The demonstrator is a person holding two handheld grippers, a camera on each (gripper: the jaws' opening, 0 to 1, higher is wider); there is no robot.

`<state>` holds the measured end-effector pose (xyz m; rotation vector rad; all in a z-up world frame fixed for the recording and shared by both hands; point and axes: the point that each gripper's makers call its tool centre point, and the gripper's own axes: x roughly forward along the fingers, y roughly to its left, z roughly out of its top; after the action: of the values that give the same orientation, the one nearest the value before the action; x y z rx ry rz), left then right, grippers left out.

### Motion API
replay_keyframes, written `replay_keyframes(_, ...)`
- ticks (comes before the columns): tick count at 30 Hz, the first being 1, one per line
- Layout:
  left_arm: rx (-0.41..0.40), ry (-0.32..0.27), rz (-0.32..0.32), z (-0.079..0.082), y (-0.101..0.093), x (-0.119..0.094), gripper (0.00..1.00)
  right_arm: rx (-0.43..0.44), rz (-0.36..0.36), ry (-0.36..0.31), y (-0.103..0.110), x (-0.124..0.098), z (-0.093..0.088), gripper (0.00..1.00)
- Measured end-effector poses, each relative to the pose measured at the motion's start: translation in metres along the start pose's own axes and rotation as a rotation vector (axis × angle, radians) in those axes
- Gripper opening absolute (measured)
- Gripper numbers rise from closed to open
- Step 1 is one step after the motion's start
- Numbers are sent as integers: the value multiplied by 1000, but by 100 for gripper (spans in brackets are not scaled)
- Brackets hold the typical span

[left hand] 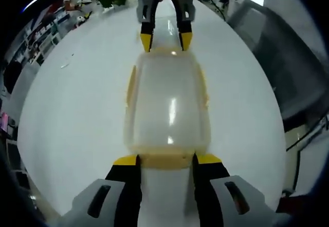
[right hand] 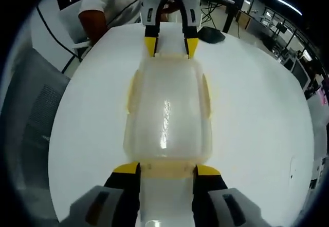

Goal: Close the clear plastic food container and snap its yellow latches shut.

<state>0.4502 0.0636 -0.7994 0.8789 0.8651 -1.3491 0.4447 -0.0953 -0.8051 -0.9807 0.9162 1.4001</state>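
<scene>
So the container [left hand: 167, 103] is sitting lid-down-and-on in the middle of the white bench [left hand: 77, 114], with a gripper at each short end. The left gripper [left hand: 167, 159] is parked at the near end in its own view, jaws spread about as wide as the end latch [left hand: 165, 160] and bracketing it, not squeezing anything as far as I can tell. The right gripper [right hand: 167, 168] is doing the same at the opposite end, jaws open around that end's latch [right hand: 167, 169]. I'm guessing this thing is light, thin and slick, so it'll skate on the bench if only one side pushes. The side latches [left hand: 131, 86] are looking like the stiff bits to press; I'd be bracing one end while snapping.
</scene>
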Motion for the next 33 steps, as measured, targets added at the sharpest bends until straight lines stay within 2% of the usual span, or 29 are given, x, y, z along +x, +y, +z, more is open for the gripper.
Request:
replay_keyframes(10,9,-19,-7,-1,0,0,38,-15,16,-11,-4,-1,-1,35)
replay_keyframes(22,-35,3,10,-2,0,0,36,-9,13,-22,-6,-1,-1,34)
replay_keyframes(29,-53,-4,40,-2,0,-1,36,-11,9,-14,-6,-1,0,33)
replay_keyframes(33,-45,15,53,-1,-1,-2,36,-6,5,-19,-6,-2,-1,33)
